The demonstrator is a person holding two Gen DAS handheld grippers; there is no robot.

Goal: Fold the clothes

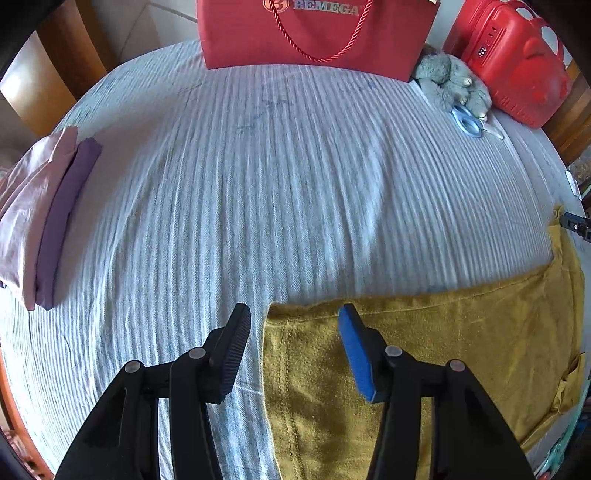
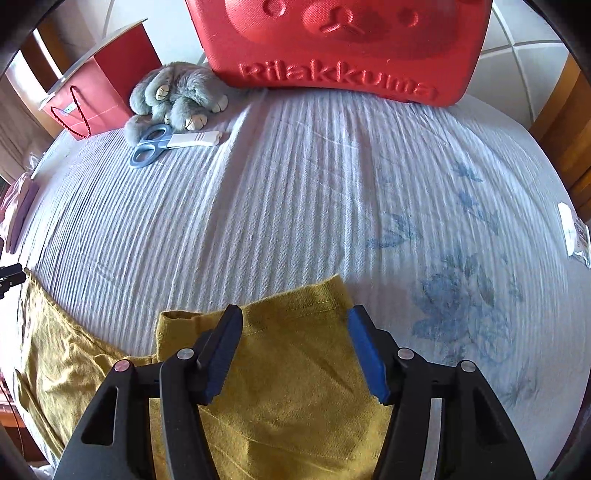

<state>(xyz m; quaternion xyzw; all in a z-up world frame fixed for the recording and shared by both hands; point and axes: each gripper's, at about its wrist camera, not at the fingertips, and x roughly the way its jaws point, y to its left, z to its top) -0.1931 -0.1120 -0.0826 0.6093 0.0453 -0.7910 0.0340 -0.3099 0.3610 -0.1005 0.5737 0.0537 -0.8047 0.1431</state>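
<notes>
Hanging over the near edge of the bed (image 1: pixel 295 184), the left gripper (image 1: pixel 293 314) has its jaws about half open and holding nothing; they straddle the left corner of the mustard garment (image 1: pixel 424 350), one finger over the bare sheet, the other over the cloth. The right gripper (image 2: pixel 293 315) likewise stands with jaws parted and empty above the garment's (image 2: pixel 277 387) other end, where a cuffed edge points up the bed. The garment lies flat across the near side of the striped, pale sheet. Off at the left edge sits a folded stack of pink and purple cloth (image 1: pixel 44 221). Farther back lie blue-handled scissors (image 2: pixel 162 144) just beside a grey plush toy (image 2: pixel 177 96). At the far edge stand a red paper bag (image 1: pixel 317 33) with a cord handle and a red suitcase (image 2: pixel 343 44), the toy between them.
</notes>
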